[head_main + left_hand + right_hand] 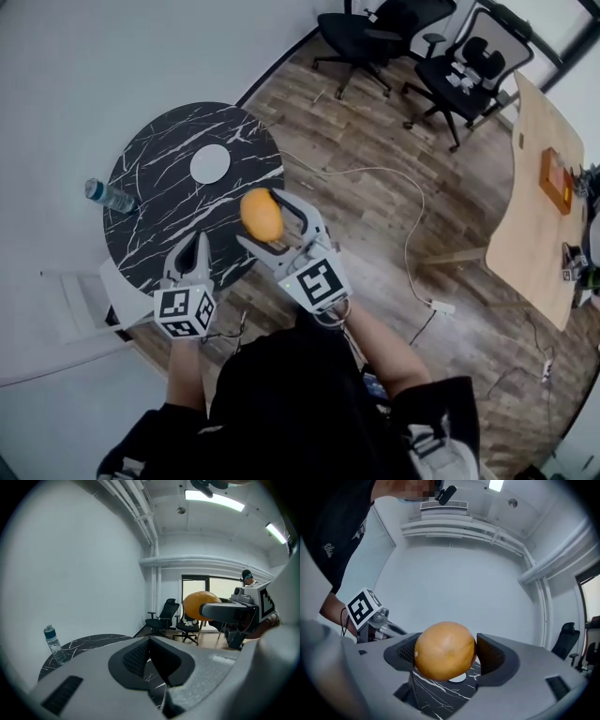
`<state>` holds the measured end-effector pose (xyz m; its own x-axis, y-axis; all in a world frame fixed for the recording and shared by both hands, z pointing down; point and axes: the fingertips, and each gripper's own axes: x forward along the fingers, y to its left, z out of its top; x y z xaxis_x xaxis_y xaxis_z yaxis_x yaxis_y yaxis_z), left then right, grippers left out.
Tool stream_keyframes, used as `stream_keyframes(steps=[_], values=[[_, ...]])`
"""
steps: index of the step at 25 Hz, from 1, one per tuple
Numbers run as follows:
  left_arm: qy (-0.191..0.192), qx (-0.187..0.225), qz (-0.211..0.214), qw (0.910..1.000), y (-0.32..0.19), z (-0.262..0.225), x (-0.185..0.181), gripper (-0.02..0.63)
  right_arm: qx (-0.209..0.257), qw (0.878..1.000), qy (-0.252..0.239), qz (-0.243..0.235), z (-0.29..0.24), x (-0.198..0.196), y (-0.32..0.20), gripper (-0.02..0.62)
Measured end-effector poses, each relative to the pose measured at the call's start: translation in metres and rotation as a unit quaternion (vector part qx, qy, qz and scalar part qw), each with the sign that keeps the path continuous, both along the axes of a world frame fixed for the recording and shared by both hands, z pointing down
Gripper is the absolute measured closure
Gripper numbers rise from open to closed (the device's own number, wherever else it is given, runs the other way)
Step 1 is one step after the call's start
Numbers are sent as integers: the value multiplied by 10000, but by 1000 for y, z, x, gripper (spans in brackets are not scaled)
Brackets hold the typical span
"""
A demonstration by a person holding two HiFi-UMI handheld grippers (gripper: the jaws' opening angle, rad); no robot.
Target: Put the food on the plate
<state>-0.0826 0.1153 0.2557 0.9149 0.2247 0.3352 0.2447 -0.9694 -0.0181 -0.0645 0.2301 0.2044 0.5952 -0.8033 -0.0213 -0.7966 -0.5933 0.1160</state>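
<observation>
Right gripper [274,225] clamps round orange-yellow fruit [444,649] in mid-air over near edge of round black marble-look table [150,197]; small white round plate [210,163] sits bare, well apart; left gripper [194,251] closed w/ nothing in it; pickup done, placing on plate not yet, approx. halfway.

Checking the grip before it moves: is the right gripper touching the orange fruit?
Touching. The right gripper view shows the orange fruit wedged in the right gripper, its jaws closed against the fruit's two sides.
</observation>
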Motion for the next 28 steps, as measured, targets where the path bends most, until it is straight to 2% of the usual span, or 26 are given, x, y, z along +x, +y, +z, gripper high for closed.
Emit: stream_keyframes(steps=[6, 11, 17, 21, 25, 28], values=[[-299, -17, 46, 9995, 30, 25, 29, 606, -98, 9998, -184, -75, 21, 30, 24, 253], [-444, -50, -20, 9990, 30, 39, 45, 606, -293, 9991, -260, -168, 36, 51, 27, 253], [-533, -178, -222, 9982, 2, 56, 70, 606, -529, 9978, -251, -304, 48, 80, 6, 253], [-634, -358, -446, 9963, -17, 71, 83, 606, -763, 9948, -325, -583, 58, 100, -18, 253], [-682, -453, -602, 9948, -47, 78, 104, 606, -758, 9924, -495, -833, 64, 123, -50, 253], [-708, -560, -738, 9932, -71, 87, 119, 606, -1005, 9878, -539, -1061, 70, 142, -75, 253]])
